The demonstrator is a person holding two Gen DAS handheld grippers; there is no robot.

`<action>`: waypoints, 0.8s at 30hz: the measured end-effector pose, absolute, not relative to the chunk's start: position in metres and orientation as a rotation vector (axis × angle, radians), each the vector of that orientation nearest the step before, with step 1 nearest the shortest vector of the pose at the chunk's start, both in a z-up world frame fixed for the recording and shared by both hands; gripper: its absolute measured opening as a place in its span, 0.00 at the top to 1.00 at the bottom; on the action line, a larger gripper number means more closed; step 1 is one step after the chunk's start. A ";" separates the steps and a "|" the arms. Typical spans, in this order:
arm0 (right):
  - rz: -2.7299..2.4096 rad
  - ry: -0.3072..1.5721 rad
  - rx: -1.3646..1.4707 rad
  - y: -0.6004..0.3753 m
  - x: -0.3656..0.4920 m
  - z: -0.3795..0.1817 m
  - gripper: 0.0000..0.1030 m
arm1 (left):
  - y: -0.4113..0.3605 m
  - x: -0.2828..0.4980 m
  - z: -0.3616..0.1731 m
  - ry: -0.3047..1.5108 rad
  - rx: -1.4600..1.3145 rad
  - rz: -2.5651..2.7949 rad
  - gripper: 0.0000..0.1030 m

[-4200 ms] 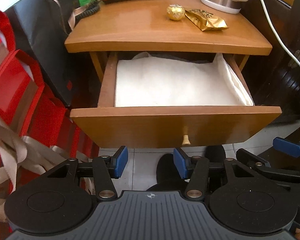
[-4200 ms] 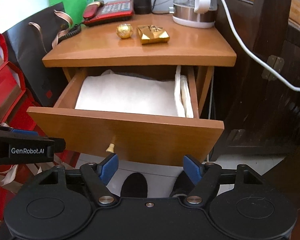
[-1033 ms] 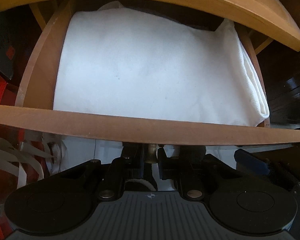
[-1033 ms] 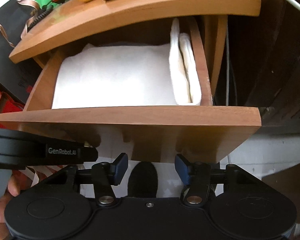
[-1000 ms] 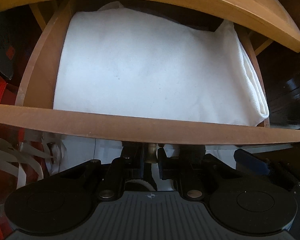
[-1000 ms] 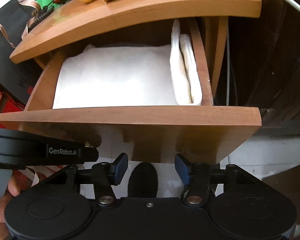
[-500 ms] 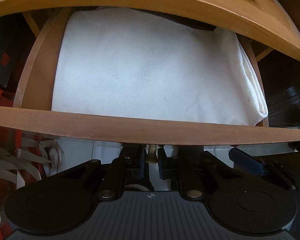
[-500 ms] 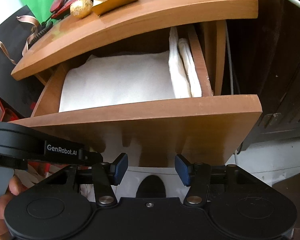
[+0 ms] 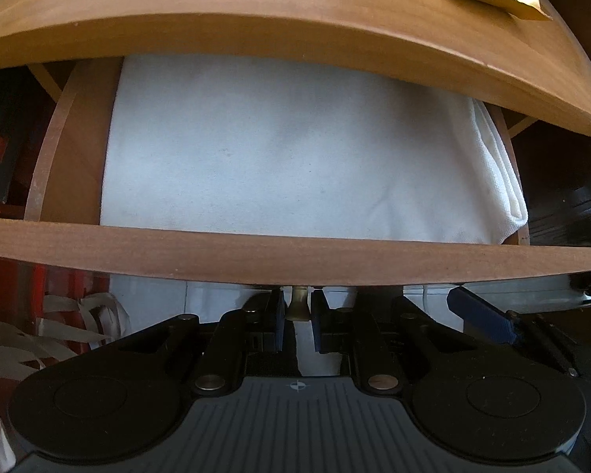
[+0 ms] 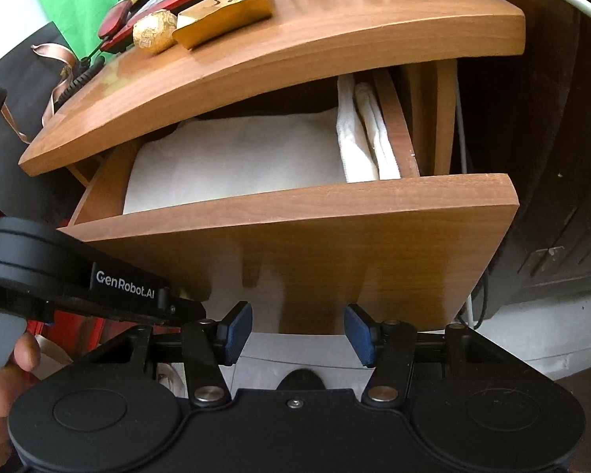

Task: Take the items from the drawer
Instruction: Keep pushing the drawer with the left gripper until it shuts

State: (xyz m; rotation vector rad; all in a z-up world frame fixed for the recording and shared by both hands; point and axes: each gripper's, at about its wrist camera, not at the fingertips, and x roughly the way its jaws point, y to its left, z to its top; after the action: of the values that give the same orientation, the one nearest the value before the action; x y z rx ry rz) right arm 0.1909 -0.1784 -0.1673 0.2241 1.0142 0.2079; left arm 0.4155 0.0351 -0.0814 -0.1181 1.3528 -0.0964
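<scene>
Left wrist view: the drawer stands pulled out across the middle of the frame, a folded white cloth filling it. Just below its front edge, my left gripper has its jaws pinching the small pale knob. In the right wrist view, my right gripper hangs at lower centre before the drawer front, jaws spread and empty. On the surface at upper left lie a gold ball and a gold packet.

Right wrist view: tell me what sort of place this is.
Probably a bedroom or hotel room. A small wooden bedside table carries a red corded telephone and gold-wrapped sweets, and its open drawer holds folded white linen.
</scene>
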 end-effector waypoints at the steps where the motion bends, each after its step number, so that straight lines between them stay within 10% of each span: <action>1: 0.206 1.011 0.220 -0.178 0.192 -0.167 0.50 | 0.035 0.416 -0.082 1.353 -0.119 -0.097 0.86; 24: 0.197 0.963 0.201 -0.174 0.216 -0.171 0.50 | 0.030 0.425 -0.081 1.356 -0.094 -0.104 0.86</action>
State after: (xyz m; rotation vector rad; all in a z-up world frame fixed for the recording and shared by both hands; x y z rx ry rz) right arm 0.2158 -0.1735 -0.1706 0.2011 0.9631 0.1971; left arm 0.4251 0.0302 -0.0807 -0.0944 1.3563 -0.1042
